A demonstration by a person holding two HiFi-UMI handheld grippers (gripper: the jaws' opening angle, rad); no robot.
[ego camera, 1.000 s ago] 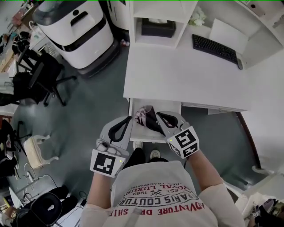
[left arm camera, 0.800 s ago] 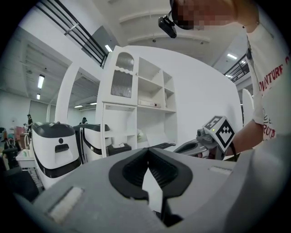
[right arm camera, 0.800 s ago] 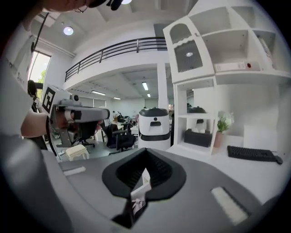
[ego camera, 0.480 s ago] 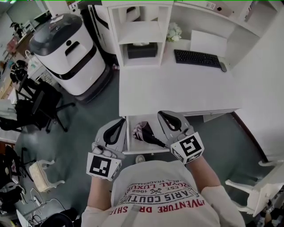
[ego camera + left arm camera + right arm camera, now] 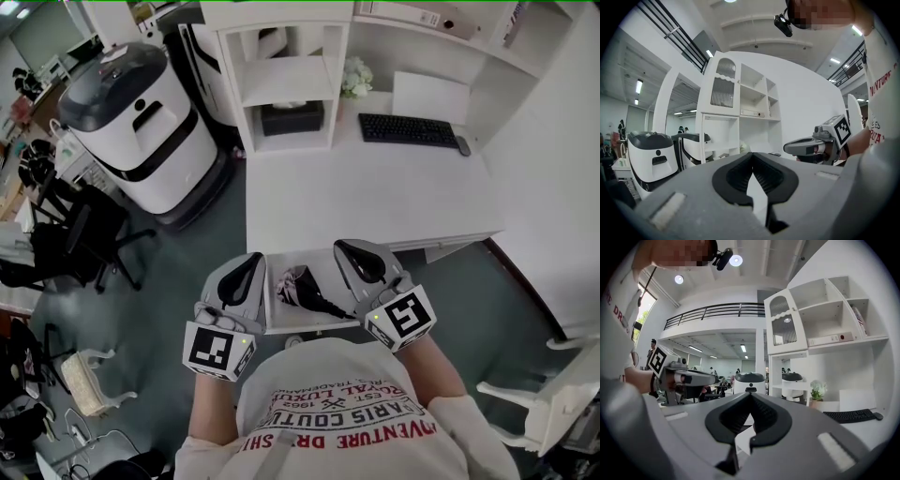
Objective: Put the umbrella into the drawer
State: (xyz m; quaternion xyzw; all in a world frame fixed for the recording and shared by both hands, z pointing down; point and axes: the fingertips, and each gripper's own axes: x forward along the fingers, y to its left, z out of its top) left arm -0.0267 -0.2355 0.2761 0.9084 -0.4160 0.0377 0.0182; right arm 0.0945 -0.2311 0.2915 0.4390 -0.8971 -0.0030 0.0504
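The folded umbrella [image 5: 302, 289], pale patterned cloth with a dark handle, lies inside the open white drawer [image 5: 326, 270] under the desk front. My left gripper [image 5: 251, 262] hovers over the drawer's left side, shut and empty. My right gripper [image 5: 350, 248] hovers over the drawer's right side, also shut with nothing in it. In the left gripper view the left gripper [image 5: 752, 156] points level at the shelf unit, jaws together. In the right gripper view the right gripper [image 5: 751, 396] is closed too. Neither gripper touches the umbrella.
The white desk [image 5: 366, 197] carries a black keyboard [image 5: 408, 130], a flower pot [image 5: 354, 75] and a shelf unit [image 5: 281, 80] holding a black box [image 5: 291, 117]. A white machine with a dark lid [image 5: 131, 122] stands at left, a black chair [image 5: 84, 234] below it.
Both grippers have risen away from the drawer, the right one more, and now point level. The umbrella stays lying in the drawer. The head view has tilted up, showing more desk.
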